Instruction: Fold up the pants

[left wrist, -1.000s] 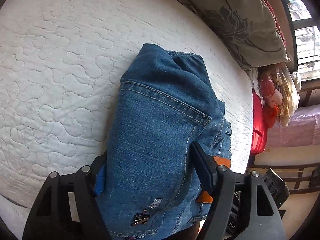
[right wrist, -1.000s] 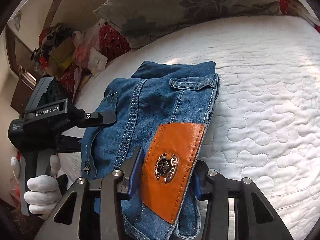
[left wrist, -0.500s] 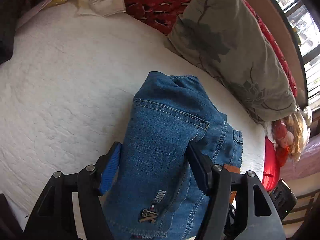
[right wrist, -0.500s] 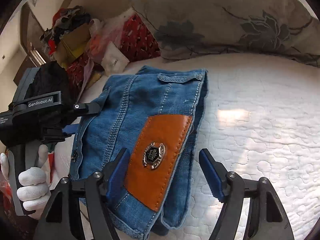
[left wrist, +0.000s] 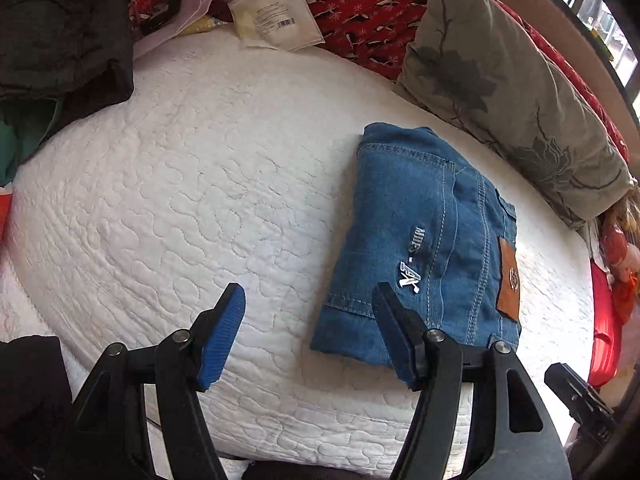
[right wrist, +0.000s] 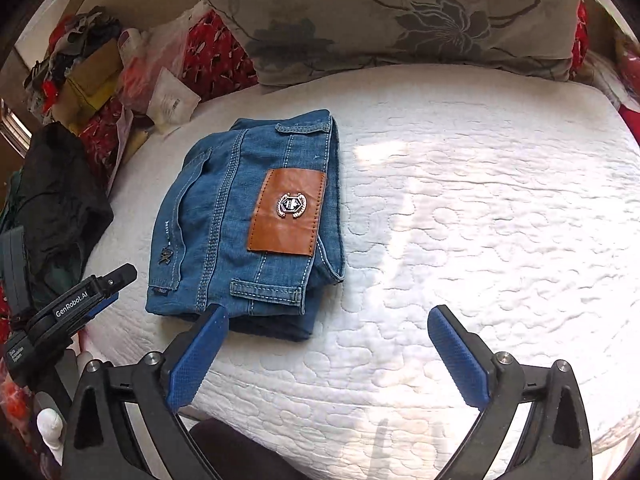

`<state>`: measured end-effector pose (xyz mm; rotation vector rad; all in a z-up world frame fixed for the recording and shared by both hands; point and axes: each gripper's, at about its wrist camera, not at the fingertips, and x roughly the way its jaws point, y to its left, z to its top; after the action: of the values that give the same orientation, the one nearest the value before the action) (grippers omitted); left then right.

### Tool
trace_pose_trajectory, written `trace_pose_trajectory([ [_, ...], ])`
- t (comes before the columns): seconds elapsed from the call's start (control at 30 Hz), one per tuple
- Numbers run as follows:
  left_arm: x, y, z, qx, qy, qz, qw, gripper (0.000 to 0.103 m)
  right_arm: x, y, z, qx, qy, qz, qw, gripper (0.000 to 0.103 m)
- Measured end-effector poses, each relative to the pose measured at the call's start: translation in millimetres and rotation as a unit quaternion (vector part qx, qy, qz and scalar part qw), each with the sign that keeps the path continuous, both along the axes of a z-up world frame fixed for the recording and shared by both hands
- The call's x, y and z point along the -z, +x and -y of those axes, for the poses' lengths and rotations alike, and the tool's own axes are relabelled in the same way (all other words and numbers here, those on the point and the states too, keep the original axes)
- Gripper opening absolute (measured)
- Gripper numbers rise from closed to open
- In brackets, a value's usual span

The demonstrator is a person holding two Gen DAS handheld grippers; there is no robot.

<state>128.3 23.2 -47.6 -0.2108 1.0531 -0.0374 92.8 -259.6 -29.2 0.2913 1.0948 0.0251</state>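
Note:
The blue denim pants (left wrist: pixel 424 240) lie folded into a compact rectangle on the white quilted mattress (left wrist: pixel 200 200), with a brown leather patch (right wrist: pixel 288 212) facing up. They also show in the right wrist view (right wrist: pixel 248 220). My left gripper (left wrist: pixel 308 312) is open and empty, pulled back to the near left of the pants. My right gripper (right wrist: pixel 328 332) is open and empty, just short of the pants' near edge. The left gripper also shows at the left of the right wrist view (right wrist: pixel 108 284).
A grey floral pillow (right wrist: pixel 400 12) lies along the far side of the mattress. Red patterned bedding (left wrist: pixel 360 12), plastic packets (left wrist: pixel 276 16) and dark clothes (left wrist: pixel 60 28) pile up at the far left. The mattress's near edge (right wrist: pixel 360 432) is close below my grippers.
Both grippers have opened, let go of the folded pants and drawn back toward the mattress's near edge. The pants now lie flat on the mattress.

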Motion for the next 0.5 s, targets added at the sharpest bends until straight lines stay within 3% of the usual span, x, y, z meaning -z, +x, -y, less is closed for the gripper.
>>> trace_pose_trajectory([
  [0.1, -5, -24, 6, 0.017, 0.020, 0.017, 0.9995, 0.065, -29, -28, -10, 0.010, -0.097, 0.047, 0.994, 0.101],
  [0.2, -21, -45, 10, 0.012, 0.064, 0.042, 0.9970, 0.065, -67, -68, -24, 0.029, -0.207, 0.152, 0.966, 0.103],
  [0.23, -28, -54, 10, 0.005, 0.081, 0.058, 0.9950, 0.065, -73, -76, -23, 0.046, -0.223, 0.163, 0.960, 0.103],
  [0.27, -37, -62, 10, -0.001, 0.098, 0.078, 0.9922, 0.065, -73, -78, -18, 0.063, -0.217, 0.142, 0.964, 0.103],
  [0.33, -54, -79, 11, -0.010, 0.123, 0.120, 0.9851, 0.066, -65, -73, -5, 0.054, -0.159, 0.092, 0.982, 0.100],
  [0.5, -83, -103, 12, -0.017, 0.129, 0.155, 0.9793, 0.078, -66, -99, -14, 0.044, -0.165, 0.119, 0.978, 0.102],
])
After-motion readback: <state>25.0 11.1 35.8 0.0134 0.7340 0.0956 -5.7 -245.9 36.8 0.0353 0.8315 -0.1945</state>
